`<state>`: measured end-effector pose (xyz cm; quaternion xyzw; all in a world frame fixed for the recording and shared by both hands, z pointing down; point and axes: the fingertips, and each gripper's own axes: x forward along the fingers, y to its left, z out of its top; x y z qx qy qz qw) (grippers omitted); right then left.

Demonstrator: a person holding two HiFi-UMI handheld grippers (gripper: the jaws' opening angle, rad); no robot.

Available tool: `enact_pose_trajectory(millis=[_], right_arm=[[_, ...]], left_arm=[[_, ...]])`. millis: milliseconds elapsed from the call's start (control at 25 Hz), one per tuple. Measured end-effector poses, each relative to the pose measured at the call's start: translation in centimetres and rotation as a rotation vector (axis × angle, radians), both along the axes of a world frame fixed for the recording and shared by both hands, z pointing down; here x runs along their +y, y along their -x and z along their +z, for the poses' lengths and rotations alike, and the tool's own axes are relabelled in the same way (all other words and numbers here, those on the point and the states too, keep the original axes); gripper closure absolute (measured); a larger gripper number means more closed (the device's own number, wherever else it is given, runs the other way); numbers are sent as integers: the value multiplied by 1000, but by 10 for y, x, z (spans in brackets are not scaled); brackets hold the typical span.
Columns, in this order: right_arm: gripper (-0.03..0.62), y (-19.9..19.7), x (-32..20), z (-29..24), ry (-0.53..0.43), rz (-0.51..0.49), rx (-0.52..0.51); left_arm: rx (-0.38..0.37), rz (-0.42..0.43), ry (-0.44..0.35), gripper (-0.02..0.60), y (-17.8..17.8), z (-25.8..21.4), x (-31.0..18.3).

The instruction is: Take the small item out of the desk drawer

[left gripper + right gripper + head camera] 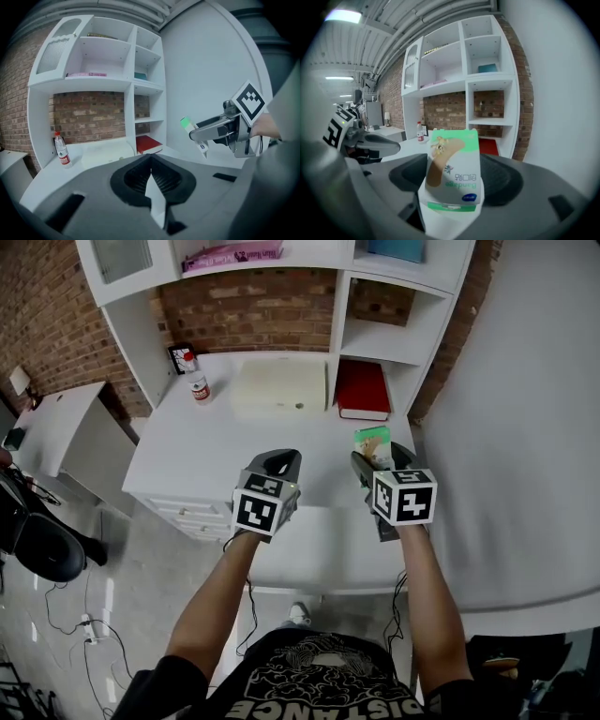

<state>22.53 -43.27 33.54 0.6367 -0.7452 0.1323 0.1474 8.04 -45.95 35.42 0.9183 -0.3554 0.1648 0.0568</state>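
**Item out of the drawer, held above the desk**

Head view: the right gripper (377, 457) pinches a small green-and-white bandage box (372, 440) in the air above the front right part of the desk (216, 442). The left gripper (277, 463) hangs beside it over the desk's front edge. The taking-out looks done; what seems left is setting the box down and, perhaps, closing the drawer. The drawer fronts (192, 512) at the desk's left front look closed. Whether the white panel (319, 554) below the desk's front edge is the open drawer, I cannot tell, as the arms cover part of it.

Left gripper view: its jaws are pressed together at the tips, with nothing between them.

Right gripper view: the box stands upright between the pads, clamped at its lower part. The desk below it is hidden.
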Motion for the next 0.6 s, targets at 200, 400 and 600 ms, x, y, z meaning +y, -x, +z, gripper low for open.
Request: enact_pose_trajectory(millis=[200, 400, 600], right_arm=[[246, -6, -2, -30, -84, 44, 2], [246, -8, -1, -41, -124, 68, 41], [246, -10, 2, -43, -135, 79, 60]], left_arm=[[16, 19, -23, 574, -1, -13, -4], [35, 34, -33, 574, -2, -20, -5], [51, 25, -25, 574, -1, -22, -7]])
